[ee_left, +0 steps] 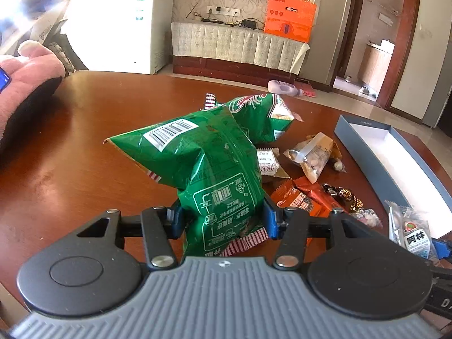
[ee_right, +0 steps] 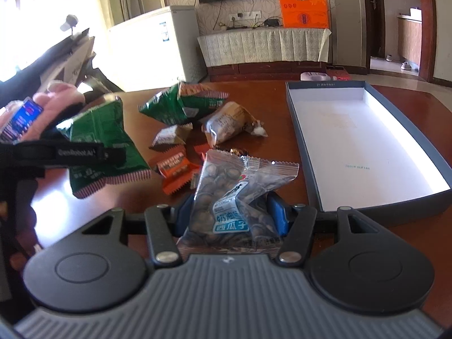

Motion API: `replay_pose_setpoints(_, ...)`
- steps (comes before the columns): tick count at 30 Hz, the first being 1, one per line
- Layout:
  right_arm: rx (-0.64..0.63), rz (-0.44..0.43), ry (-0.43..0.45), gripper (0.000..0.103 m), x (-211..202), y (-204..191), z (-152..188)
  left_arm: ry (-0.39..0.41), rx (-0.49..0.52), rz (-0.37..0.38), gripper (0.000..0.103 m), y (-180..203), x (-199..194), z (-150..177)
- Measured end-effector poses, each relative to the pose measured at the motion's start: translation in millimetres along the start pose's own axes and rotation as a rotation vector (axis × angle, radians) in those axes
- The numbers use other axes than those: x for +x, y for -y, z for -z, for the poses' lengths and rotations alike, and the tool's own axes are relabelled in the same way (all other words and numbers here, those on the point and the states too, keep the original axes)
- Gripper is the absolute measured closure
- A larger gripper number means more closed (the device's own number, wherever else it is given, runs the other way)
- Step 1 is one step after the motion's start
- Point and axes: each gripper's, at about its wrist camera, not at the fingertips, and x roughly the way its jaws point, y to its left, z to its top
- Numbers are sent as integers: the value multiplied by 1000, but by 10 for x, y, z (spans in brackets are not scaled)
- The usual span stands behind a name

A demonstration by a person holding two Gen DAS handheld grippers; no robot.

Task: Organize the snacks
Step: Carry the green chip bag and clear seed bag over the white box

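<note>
Left gripper [ee_left: 223, 220] clenches a green snack bag [ee_left: 197, 163]; right gripper [ee_right: 230, 220] grips a seed packet [ee_right: 234, 197]. Box [ee_right: 299, 130], apparently empty, lies at two o'clock: lower each flat inside.

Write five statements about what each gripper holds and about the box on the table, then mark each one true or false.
1. The left gripper has its jaws shut on a crinkled green foil snack bag. True.
2. The right gripper is open with nothing in it. False: its jaws are shut on a clear plastic packet of dark seeds.
3. The shallow grey cardboard box with a white inside already holds several snacks. False: no snack shows inside it.
4. A second green foil bag lies on the brown wooden table. True.
5. The orange wrapped snack is in the box. False: it lies on the table.
</note>
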Motion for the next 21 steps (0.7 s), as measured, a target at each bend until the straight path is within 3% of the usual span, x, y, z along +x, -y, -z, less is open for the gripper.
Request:
replay_pose_setpoints(12,0,-46,60,43,-198,-27,-134,36,48,-36,45,172,-158,-91)
replay_pose_setpoints(21,14,-43,92,43,-317,86,-182,57,97,-16,45,373,-223,-142)
